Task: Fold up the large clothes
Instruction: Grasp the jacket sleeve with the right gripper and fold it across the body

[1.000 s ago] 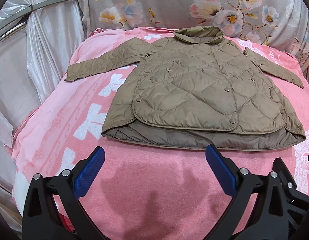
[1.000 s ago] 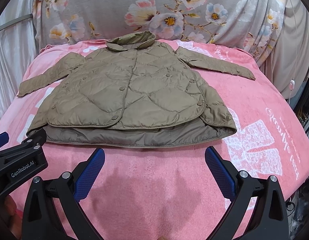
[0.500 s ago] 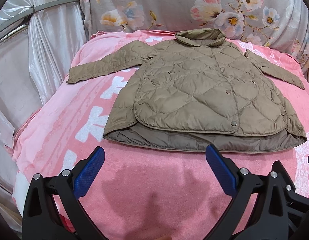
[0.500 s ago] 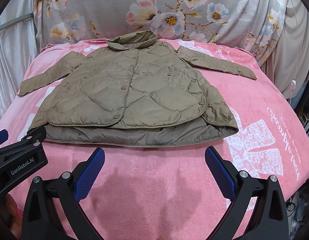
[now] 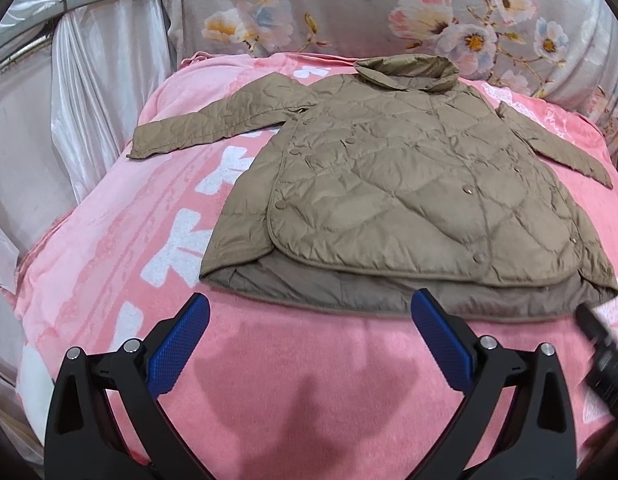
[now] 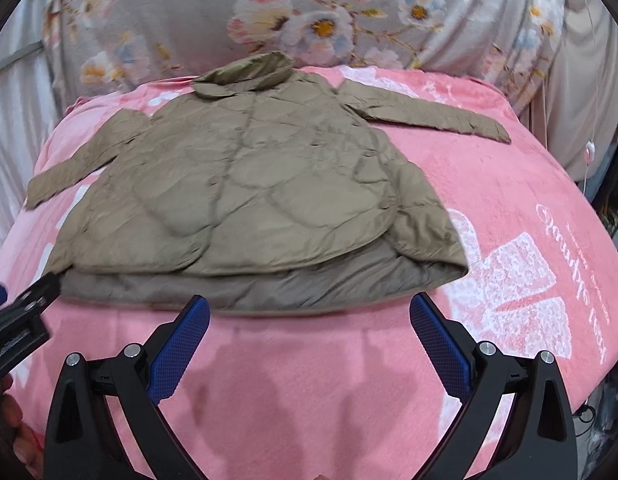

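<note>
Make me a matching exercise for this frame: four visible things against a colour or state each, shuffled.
Things:
1. jacket
2. blanket
3. left gripper
4. backdrop cloth

Descriptions:
A. grey with flowers
B. open, holding nothing
C. olive, quilted, spread flat with sleeves out
D. pink with white print

Pairs: 1-C, 2-D, 3-B, 4-A

Home bedroom, pink blanket (image 5: 109,248), floral cover (image 5: 349,8)

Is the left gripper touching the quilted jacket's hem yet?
Apart. The left wrist view shows pink blanket between the left gripper and the quilted jacket.
</note>
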A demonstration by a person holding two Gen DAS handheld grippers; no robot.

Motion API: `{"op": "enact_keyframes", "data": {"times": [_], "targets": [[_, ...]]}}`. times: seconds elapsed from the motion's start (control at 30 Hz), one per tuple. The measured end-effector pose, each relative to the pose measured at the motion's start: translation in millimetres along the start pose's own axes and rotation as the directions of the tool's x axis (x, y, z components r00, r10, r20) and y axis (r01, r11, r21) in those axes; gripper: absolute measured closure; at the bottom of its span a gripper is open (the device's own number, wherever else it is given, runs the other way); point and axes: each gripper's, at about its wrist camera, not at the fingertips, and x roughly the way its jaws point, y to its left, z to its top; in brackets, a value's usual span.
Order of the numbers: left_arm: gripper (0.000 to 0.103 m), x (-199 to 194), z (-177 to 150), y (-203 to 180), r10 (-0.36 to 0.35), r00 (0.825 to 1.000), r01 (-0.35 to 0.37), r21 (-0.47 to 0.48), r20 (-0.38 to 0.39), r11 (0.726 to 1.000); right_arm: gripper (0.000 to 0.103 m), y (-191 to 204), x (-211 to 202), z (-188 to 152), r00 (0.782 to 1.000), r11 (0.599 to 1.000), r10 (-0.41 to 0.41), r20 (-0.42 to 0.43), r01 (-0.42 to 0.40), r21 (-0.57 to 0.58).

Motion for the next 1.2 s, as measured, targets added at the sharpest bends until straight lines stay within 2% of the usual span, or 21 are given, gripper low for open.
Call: {"op": "enact_keyframes", "data": {"times": [0.13,0.2,0.3,0.43,0.6,0.87,0.97,1.03,1.07,1.1,1.13,1.17,1.2], "targets": [[0.005,18,17,5,-0.004,1.000,0.005,-0.017,0.031,1.000,0.005,-62,33,44,0.999,0.988,0.042,-0.027,-0.037,0.151],[0.005,27,29,7,0.001,0.999,0.001,-0.035,0.054,0.999,0.005,-97,53,72,0.998,0.967,0.066,-0.021,-0.059,0.248],[0.005,43,51,8,0.010,0.997,-0.006,-0.045,0.078,0.999,0.005,-144,89,114,1.000,0.939,0.020,-0.005,-0.017,0.342],[0.005,69,81,7,0.060,0.996,-0.059,-0.022,0.058,0.998,0.005,-192,144,165,0.999,0.904,-0.045,-0.018,0.049,0.425],[0.005,107,111,10,0.073,0.996,-0.072,-0.022,0.042,0.997,0.005,-242,205,216,0.993,0.872,-0.115,-0.014,0.108,0.478],[0.005,161,136,15,0.119,0.993,-0.119,-0.039,0.010,0.992,0.005,-292,274,257,0.989,0.828,-0.146,0.000,0.122,0.548],[0.005,170,140,16,0.135,0.991,-0.134,-0.043,0.015,0.990,0.006,-310,296,259,0.992,0.782,-0.124,-0.020,0.110,0.614],[0.005,174,142,18,0.138,0.990,-0.137,-0.051,0.016,0.989,0.018,-321,307,256,0.995,0.736,-0.097,-0.019,0.084,0.672],[0.005,175,143,19,0.137,0.990,-0.136,-0.055,0.016,0.989,0.023,-326,307,255,0.994,0.710,-0.110,-0.001,0.079,0.700],[0.005,176,144,20,0.134,0.991,-0.133,-0.059,0.015,0.989,0.041,-327,306,255,0.993,0.702,-0.120,0.017,0.073,0.708],[0.005,178,146,21,0.134,0.991,-0.132,-0.063,0.013,0.989,0.069,-328,306,257,0.993,0.699,-0.119,0.021,0.068,0.711],[0.005,179,147,23,0.132,0.991,-0.131,-0.069,0.012,0.989,0.074,-329,309,261,0.995,0.694,-0.100,0.018,0.057,0.718],[0.005,181,149,25,0.132,0.991,-0.131,-0.074,0.007,0.989,0.083,-328,308,264,0.995,0.686,-0.093,0.021,0.049,0.726]]}}
